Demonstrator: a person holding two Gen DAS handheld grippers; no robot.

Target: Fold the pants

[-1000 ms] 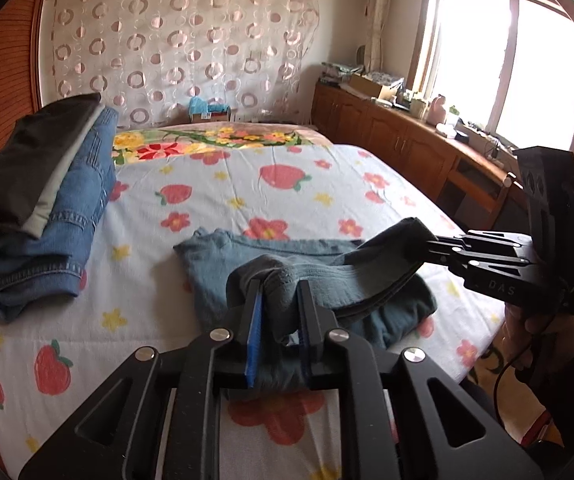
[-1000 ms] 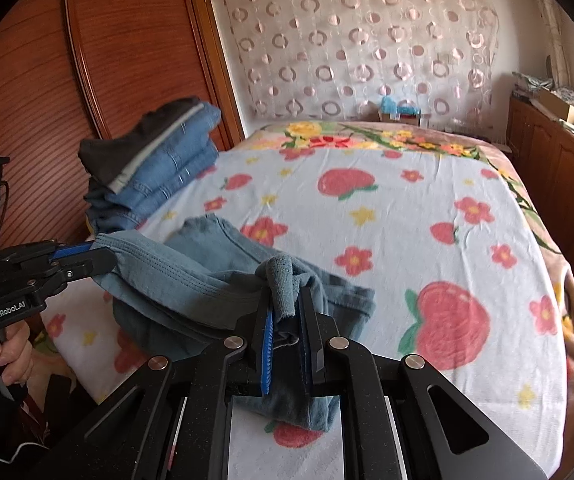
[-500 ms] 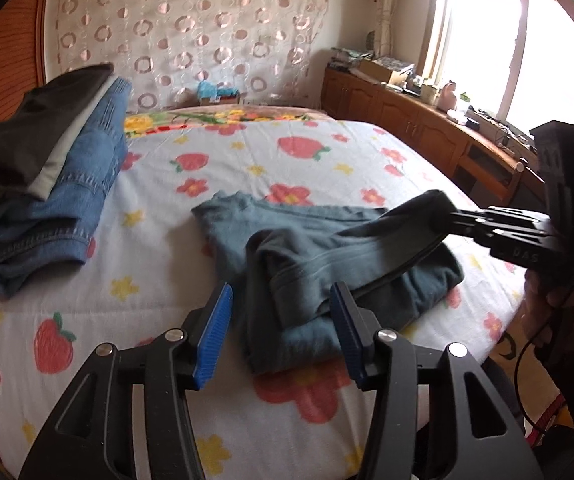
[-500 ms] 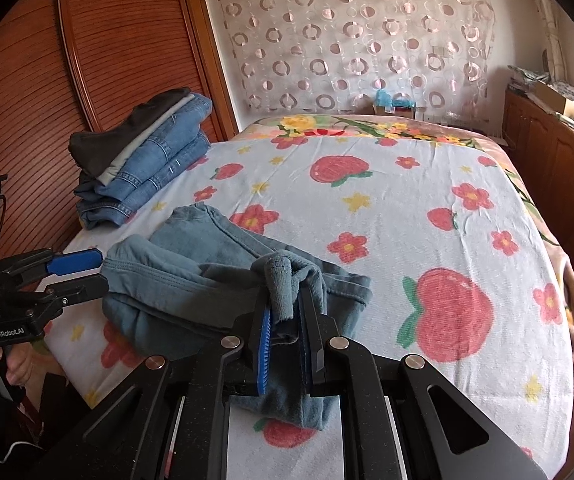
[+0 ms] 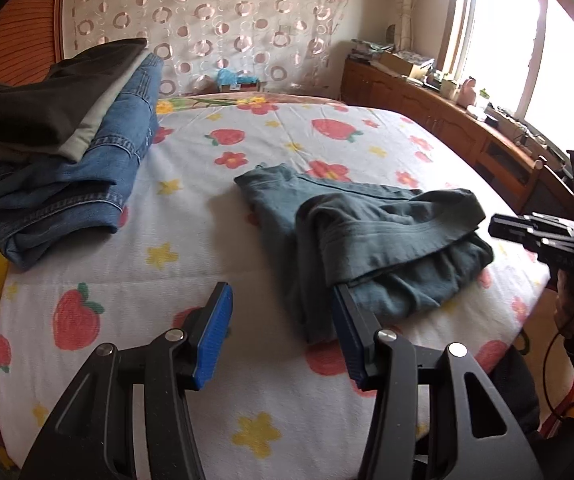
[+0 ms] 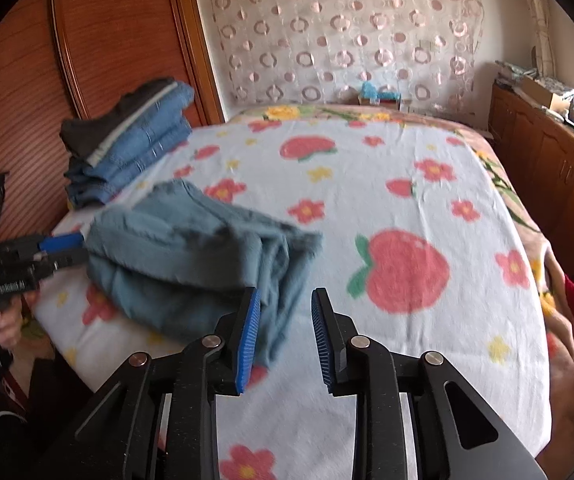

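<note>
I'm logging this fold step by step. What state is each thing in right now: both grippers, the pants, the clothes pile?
Left gripper: open, holding nothing.
Right gripper: open, holding nothing.
Grey-blue pants: folded over, lying loosely on the bed, rumpled, free of both grippers.
Stack of folded clothes: piled at the bed's edge, untouched.
Bedspread: spread flat.

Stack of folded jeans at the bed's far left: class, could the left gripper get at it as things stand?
Probably yes. The left gripper is open and holds nothing, and only bare bedsheet lies between it and the stack of folded jeans; the teal pants lie off to its right.
</note>
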